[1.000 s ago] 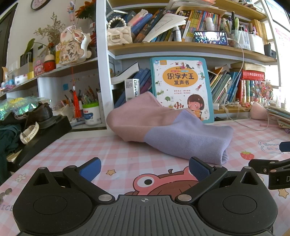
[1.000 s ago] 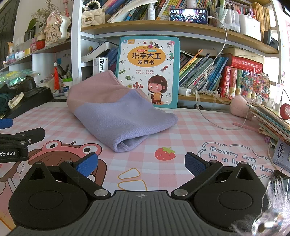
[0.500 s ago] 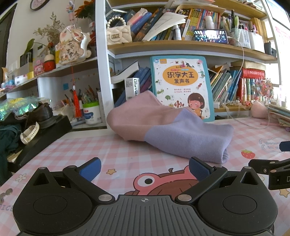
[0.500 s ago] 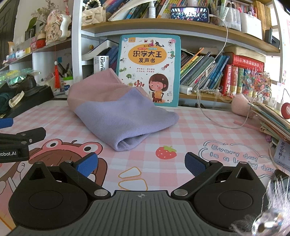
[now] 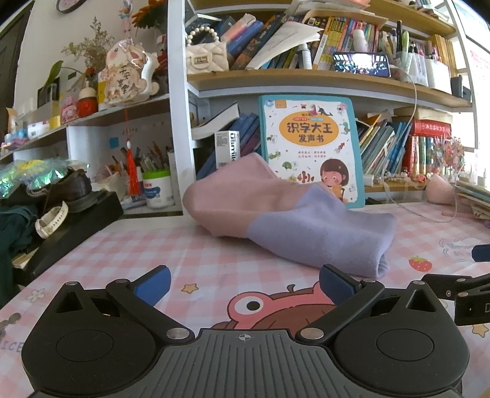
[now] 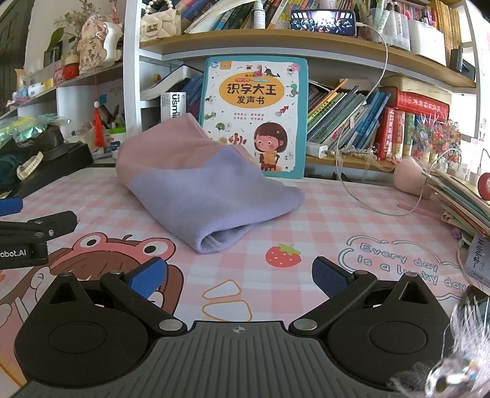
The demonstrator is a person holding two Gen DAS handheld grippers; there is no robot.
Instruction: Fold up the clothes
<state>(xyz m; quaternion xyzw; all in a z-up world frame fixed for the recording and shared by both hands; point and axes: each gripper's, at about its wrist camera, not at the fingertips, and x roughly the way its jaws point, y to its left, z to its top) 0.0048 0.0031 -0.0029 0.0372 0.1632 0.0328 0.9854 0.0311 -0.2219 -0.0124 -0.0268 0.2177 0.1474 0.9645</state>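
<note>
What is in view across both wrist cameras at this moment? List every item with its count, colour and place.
Folded garment: one, pink and lavender, on the desk mat, leaning toward the shelf.
Desk mat: one, pink checked with cartoon prints, covering the desk.
Children's book: one, teal-edged, standing upright behind the garment.
Quilted handbag: one, cream with a pearl handle, upper shelf.
Phone: one, screen lit, upper shelf, white cable hanging from it.
Pen cup: one, white and green, left shelf nook.
Shoe: one, brown, on a black box at left.
Shelf books: many, mixed colours, right of the children's book.
Left gripper: black, blue pads, open, empty.
Right gripper: black, blue pads, open, empty.
</note>
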